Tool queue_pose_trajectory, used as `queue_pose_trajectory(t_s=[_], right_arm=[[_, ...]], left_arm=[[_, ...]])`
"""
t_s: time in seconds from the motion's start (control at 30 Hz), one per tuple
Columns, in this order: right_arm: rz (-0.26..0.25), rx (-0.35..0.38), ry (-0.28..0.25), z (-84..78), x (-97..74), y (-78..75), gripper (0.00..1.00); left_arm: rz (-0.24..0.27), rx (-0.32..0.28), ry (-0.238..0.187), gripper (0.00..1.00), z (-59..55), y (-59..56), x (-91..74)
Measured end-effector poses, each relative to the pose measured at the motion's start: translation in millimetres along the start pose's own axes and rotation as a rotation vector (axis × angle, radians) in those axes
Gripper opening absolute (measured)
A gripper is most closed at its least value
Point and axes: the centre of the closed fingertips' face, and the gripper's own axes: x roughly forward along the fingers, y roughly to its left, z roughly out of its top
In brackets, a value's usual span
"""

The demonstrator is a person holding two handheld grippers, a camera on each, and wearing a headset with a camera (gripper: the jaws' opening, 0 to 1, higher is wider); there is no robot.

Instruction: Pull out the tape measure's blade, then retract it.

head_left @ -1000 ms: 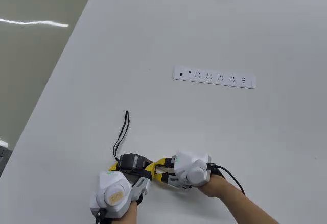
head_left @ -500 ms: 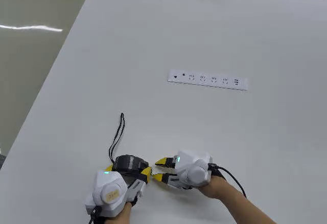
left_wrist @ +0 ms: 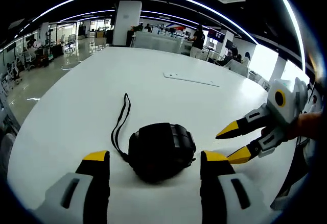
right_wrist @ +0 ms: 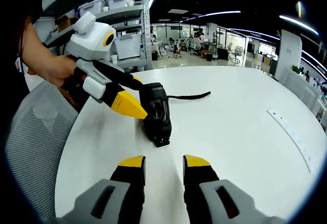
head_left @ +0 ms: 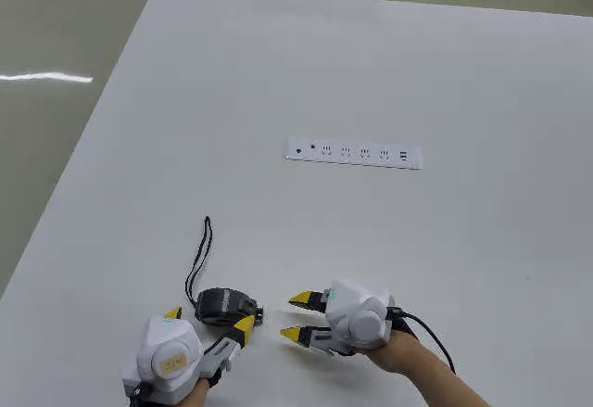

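Power strip [head_left: 353, 154] well beyond tape measure [head_left: 225, 306]

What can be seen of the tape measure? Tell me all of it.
The tape measure is a compact black case with ribbed, rubbery-looking sides. No blade is drawn out. A thin black wrist strap trails from it in a loop across the white table. The case rests on the table between the open jaws of the left gripper, with a gap at each side in the left gripper view. The right gripper, also open, points at it from close by without touching.
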Motion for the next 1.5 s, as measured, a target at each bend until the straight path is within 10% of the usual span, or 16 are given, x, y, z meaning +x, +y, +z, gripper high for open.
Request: queue_pose_trajectory(t_s=[1.07, 1.5], right_arm=[[-0.231, 0.202, -0.051, -18.5, -111.8, 16.4, 0.51], [-0.313, 0.242, -0.063, -21.0, -155.7, 34.8, 0.63]], left_arm=[[-0.24, 0.257, 0.075, 0.71, -6.7, 6.2, -53.3], [-0.329, 0.359, 0.003, 0.79, 18.7, 1.1, -76.0]])
